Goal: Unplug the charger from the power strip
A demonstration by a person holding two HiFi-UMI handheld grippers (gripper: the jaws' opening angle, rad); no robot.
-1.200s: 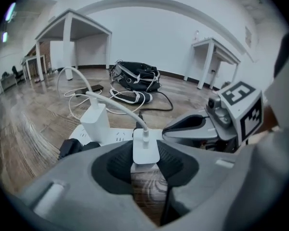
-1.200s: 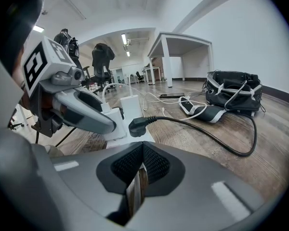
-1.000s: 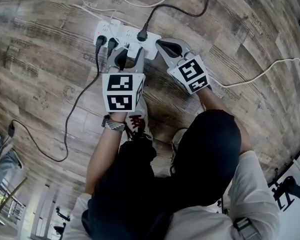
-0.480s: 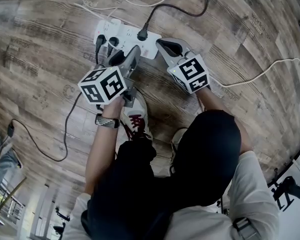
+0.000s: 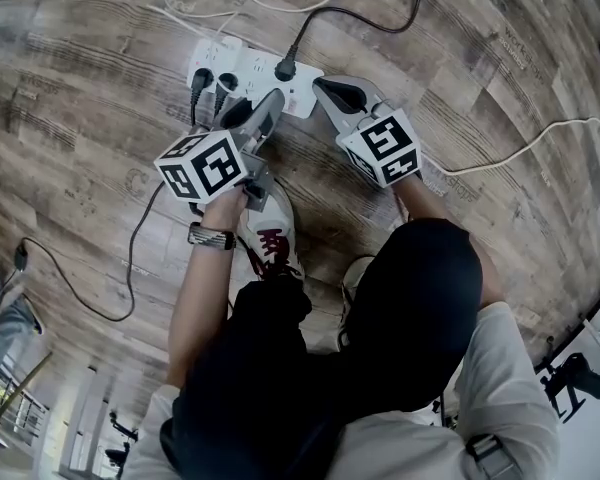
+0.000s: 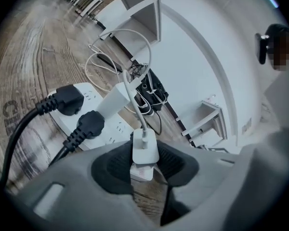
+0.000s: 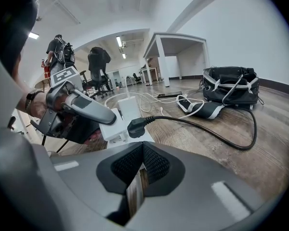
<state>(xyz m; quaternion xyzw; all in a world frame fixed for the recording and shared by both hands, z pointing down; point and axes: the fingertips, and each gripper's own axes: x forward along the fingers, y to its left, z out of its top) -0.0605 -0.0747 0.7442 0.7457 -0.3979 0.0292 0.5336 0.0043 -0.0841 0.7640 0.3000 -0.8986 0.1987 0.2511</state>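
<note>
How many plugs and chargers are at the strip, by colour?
Black: 3 plugs
White: 2, the charger in the left gripper and a block on the strip
Total: 5

Power strip on floor, plugs in it, charger before it

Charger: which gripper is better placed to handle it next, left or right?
Left. The left gripper clamps the white charger between its jaws. The right gripper is shut on nothing, resting beside the end of the power strip.
</note>
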